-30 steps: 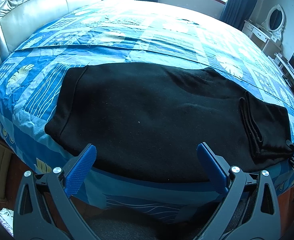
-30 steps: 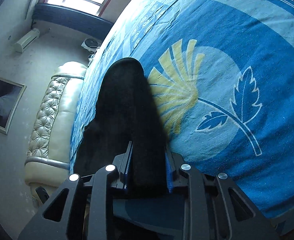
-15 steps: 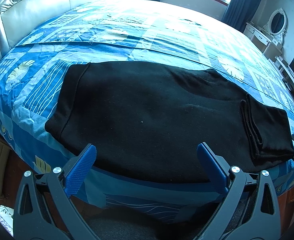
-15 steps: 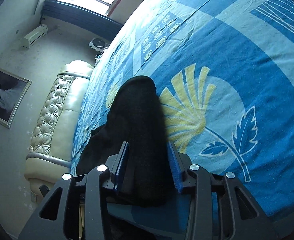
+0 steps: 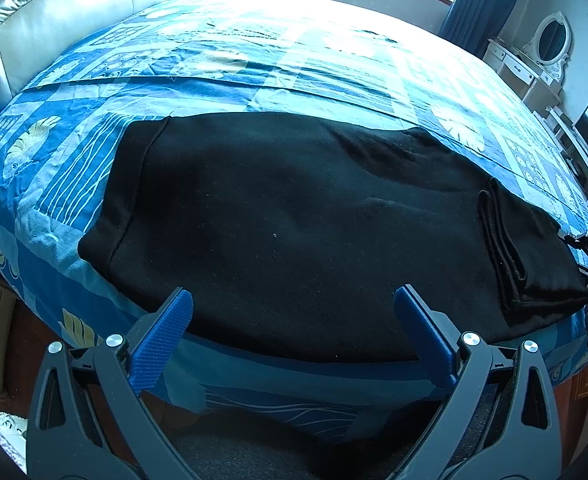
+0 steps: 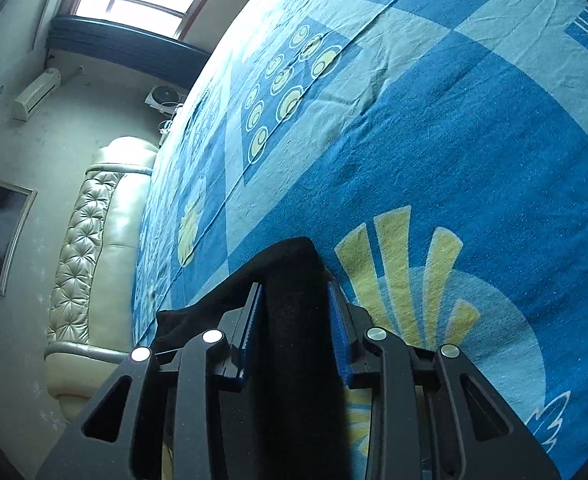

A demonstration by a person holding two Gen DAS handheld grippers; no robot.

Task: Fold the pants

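Black pants [image 5: 294, 232] flat across bed [image 5: 277, 60] near edge, hem end doubled at 3 o'clock. Our right gripper [image 6: 294, 300] clamps that fold to carry it; left gripper [image 5: 294, 312] hovers agape, empty, ready to assist.

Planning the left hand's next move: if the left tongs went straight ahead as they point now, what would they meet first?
Probably the black pants spread on the bed. The open left tongs aim at their near edge, though depth is unclear.
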